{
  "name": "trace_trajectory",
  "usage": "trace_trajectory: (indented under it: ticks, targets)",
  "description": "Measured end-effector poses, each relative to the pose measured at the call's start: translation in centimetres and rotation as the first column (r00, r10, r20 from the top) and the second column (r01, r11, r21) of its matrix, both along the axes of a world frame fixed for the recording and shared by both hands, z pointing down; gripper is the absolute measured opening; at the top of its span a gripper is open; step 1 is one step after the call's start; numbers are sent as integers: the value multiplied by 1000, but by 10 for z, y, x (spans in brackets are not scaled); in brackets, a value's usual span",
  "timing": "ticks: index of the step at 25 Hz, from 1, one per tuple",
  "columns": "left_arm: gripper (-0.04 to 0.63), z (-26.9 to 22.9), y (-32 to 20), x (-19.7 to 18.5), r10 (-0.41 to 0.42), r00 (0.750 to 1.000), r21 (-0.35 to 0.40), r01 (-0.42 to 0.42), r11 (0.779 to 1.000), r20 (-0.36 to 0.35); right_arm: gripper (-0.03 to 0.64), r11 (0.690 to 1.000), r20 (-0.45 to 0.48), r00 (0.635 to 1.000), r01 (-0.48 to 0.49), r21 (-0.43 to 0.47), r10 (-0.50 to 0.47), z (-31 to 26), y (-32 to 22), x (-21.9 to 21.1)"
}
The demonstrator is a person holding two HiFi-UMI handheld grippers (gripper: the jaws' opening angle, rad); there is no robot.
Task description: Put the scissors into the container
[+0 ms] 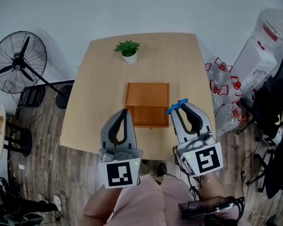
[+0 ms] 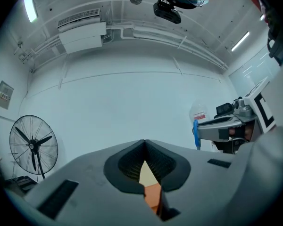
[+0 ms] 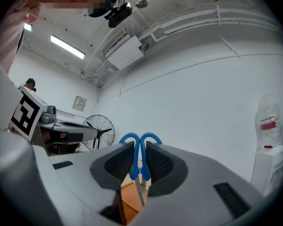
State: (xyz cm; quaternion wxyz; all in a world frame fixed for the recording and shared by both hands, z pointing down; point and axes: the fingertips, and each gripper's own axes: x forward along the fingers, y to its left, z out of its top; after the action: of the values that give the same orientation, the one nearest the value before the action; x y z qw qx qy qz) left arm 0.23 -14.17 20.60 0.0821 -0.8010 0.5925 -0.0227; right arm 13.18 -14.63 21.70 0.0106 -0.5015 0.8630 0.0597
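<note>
Here the right tool [image 3: 140, 147] grips blue scissors [image 3: 134, 166], seemingly above the container [image 1: 147, 95].

Matt wooden table [image 1: 99, 79], plastic-handled scissors [image 1: 177, 106]

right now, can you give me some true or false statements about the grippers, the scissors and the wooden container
1. The right gripper is shut on the scissors. True.
2. The scissors lie inside the container. False: they are held in the right gripper, not yet in it.
3. The left gripper holds nothing. True: its jaws are together with nothing between them.
4. The potted plant stands in the container. False: it stands on the table, beyond the container.
5. The scissors have red handles. False: the handles are blue.
</note>
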Motion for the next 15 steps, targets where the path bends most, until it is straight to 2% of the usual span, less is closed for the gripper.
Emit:
trace_trajectory:
  ticks: [8, 15]
  targets:
    - [5, 7, -43, -25, -2, 1000, -17, 2, 1000, -3, 79, 999, -31, 999, 28, -34, -29, 10, -39, -34]
    - [5, 32, -73, -48, 0, 1000, -86, 0, 996, -1, 78, 993, -43, 998, 44, -106, -49, 39, -67, -60]
